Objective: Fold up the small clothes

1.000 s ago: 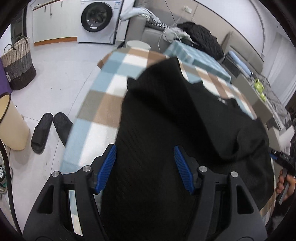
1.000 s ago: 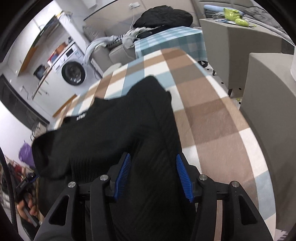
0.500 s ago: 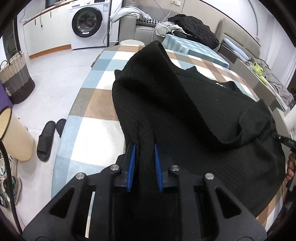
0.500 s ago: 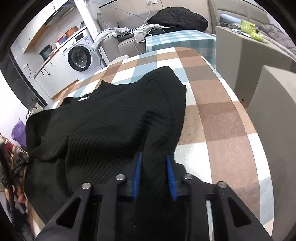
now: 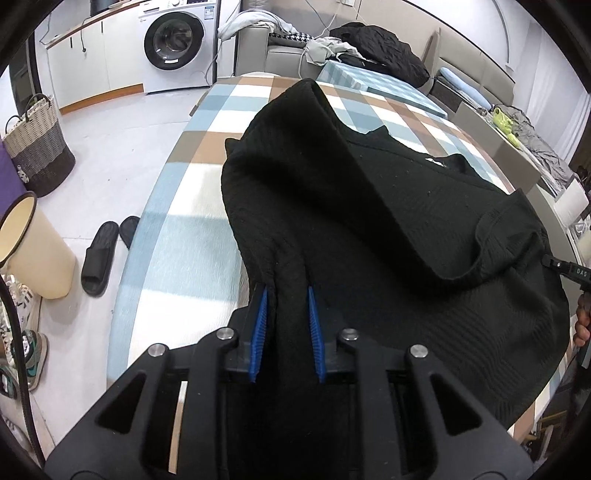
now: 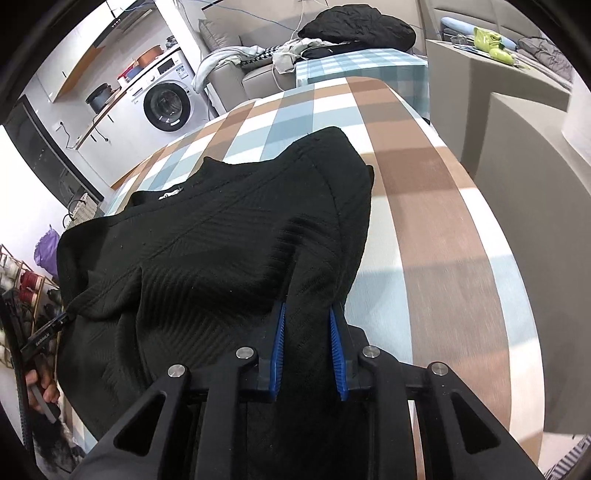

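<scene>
Nearest, left gripper (image 5: 286,295) clamped on bunched edge of black ribbed garment (image 5: 369,206), fabric pinched between blue pads (image 5: 260,325). Right gripper (image 6: 308,314) likewise closed on opposite edge, cloth pressed between its pads. Garment draped across checked tablecloth (image 5: 177,243), part raised and sagging between two grips, white neck label (image 6: 170,192) seen further up. Slippers (image 5: 98,258) and cream bin (image 5: 33,251) seen on floor at left. Beyond, woven basket (image 5: 37,147), washing machine (image 5: 173,40), sofa with heaped clothes (image 6: 354,26).

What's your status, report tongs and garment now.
Left tongs shut on black top. Right tongs shut on it too. Top half-lifted over checked table. Nothing in the way.
</scene>
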A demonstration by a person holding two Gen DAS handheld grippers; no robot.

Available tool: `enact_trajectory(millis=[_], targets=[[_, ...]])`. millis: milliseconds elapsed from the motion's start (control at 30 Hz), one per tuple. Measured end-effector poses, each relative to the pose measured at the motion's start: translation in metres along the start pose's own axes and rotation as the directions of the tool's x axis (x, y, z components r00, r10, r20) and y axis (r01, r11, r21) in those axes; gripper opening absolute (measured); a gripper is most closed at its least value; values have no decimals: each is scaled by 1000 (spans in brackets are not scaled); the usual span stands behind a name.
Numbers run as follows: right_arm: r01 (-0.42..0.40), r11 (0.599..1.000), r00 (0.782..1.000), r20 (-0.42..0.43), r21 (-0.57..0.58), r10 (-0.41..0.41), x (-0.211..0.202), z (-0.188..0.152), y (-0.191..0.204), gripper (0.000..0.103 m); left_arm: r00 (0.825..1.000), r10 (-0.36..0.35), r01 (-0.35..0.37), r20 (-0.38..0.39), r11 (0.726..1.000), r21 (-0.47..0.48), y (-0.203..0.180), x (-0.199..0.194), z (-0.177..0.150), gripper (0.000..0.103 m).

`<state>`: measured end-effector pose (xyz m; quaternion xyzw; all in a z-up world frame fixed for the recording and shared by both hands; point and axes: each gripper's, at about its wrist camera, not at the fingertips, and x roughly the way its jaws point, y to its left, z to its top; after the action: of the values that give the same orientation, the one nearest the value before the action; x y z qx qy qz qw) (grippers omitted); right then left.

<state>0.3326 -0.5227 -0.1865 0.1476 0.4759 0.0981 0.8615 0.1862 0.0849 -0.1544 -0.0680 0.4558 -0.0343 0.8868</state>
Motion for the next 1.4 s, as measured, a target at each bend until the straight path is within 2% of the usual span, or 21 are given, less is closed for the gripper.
enact_trajectory(millis=[100, 133, 167, 233, 300, 367, 433, 533, 633, 900, 967, 1000, 1033, 1100, 1200, 1267, 1300, 1400], targets=[[21, 1000, 1000, 18, 15, -22, -8, -1, -4, 33, 1000, 21, -21, -1, 1000, -17, 4, -10, -1, 33], [34, 999, 999, 33, 32, -35, -14, 0, -7, 34, 1000, 26, -26, 6, 999, -25, 4, -13, -1, 37], [40, 998, 998, 51, 45, -42, -19, 2, -9, 34, 999, 30, -29, 20, 999, -36, 7, -19, -1, 40], [62, 995, 991, 113, 74, -71, -35, 9, -14, 42, 998, 27, -24, 54, 997, -72, 13, -32, 3, 56], [72, 995, 985, 151, 75, -83, -44, 18, -13, 44, 996, 22, -13, 86, 995, -100, 20, -44, 10, 63], [65, 996, 984, 164, 58, -73, -46, 27, -8, 48, 994, 18, -6, 105, 993, -114, 24, -49, 19, 64], [60, 998, 983, 170, 26, -63, -42, 41, 4, 56, 993, 19, -4, 117, 992, -123, 26, -51, 30, 64], [51, 998, 985, 166, -39, -44, -28, 55, 24, 58, 992, 0, 16, 130, 992, -123, 27, -47, 51, 64], [99, 993, 986, 143, -64, -89, -6, 70, 33, 58, 993, -13, 27, 120, 993, -113, 21, -38, 66, 64], [149, 988, 988, 49, -45, -147, 52, 93, 23, 58, 996, -17, 25, 85, 996, -90, 10, -11, 76, 64], [159, 986, 987, 37, -56, -157, 62, 92, 22, 47, 996, -20, 28, 85, 995, -93, 11, -9, 75, 64], [182, 980, 983, 47, -75, -179, 65, 90, 23, 26, 996, -21, 29, 87, 995, -96, 11, -9, 75, 64], [210, 974, 977, 58, -85, -205, 65, 89, 23, 17, 996, -22, 30, 91, 995, -98, 12, -10, 75, 64], [175, 982, 983, 60, -67, -171, 62, 90, 18, 5, 995, -22, 32, 96, 994, -102, 14, -10, 74, 64], [158, 985, 986, 66, -71, -154, 56, 91, 14, 5, 995, -21, 31, 97, 994, -106, 15, -10, 74, 64], [159, 984, 986, 70, -76, -154, 52, 91, 15, 9, 995, -22, 32, 96, 994, -107, 16, -10, 74, 64], [147, 986, 987, 72, -75, -142, 50, 91, 15, 14, 995, -23, 34, 97, 994, -107, 17, -10, 73, 64], [149, 986, 987, 79, -70, -143, 48, 92, 17, 42, 995, -22, 32, 94, 994, -108, 18, -11, 72, 64]])
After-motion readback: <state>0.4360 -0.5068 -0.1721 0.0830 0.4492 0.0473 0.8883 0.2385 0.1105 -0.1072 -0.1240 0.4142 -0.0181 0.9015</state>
